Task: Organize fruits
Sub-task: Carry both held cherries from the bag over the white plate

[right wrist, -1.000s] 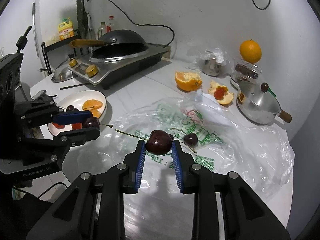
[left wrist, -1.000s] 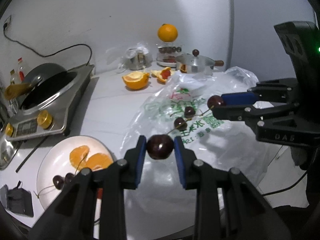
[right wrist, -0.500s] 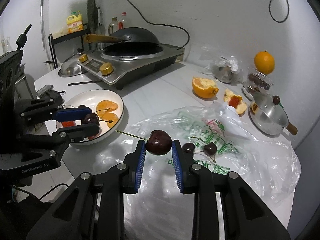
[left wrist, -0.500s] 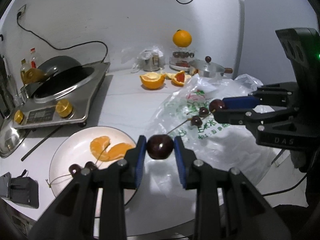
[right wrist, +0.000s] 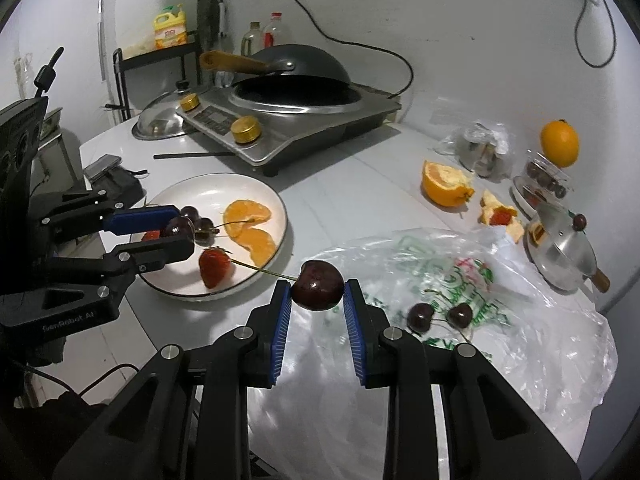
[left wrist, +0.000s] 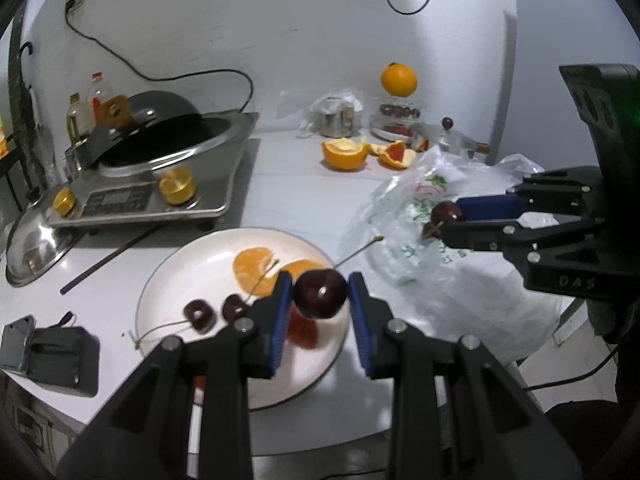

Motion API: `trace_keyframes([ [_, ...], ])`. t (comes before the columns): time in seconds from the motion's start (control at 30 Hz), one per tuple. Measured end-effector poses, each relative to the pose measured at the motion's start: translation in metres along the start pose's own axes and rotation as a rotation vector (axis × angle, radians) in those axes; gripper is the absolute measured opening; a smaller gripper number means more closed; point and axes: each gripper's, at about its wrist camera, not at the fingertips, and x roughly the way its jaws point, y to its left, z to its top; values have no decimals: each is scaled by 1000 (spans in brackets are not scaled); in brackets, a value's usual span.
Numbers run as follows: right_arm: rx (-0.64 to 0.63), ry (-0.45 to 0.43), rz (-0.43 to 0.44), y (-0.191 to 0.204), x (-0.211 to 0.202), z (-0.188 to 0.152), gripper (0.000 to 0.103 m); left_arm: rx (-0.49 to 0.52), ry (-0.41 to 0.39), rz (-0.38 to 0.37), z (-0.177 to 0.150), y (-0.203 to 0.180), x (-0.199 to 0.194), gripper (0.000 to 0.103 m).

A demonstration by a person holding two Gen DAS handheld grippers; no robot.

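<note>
The left gripper [left wrist: 320, 294] clamps a cherry [left wrist: 320, 293] above the white plate's [right wrist: 212, 190] right rim; the right gripper [right wrist: 317, 292] grips another cherry [right wrist: 317, 286] over the plastic bag [right wrist: 540, 360], with bare table [right wrist: 352, 200] between plate and bag.

Lighting, both wrist views: we record dim, cool indoor light from above. Glare: small highlights on the cherry [left wrist: 320, 294] between the fingers, and on the plastic bag [right wrist: 540, 344] right of them. Shadows: soft, under the white plate [left wrist: 168, 280] ahead of the fingers and beneath the induction cooker [right wrist: 304, 128] beyond it. Distortion: strong fisheye bending, with black corners. Blur: we note slight smearing throughout the left view; the right view is sharper.
</note>
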Motion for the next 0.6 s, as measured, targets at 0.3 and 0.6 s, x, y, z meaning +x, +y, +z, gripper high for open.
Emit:
trace_keyframes([
  [0.3,-39,24,22,20,15,10,29,-54,13,41,-16,34,-2,29],
  [0.6,-66,46,42,35,32,20,29,-95,35,77,-25,65,6,29],
])
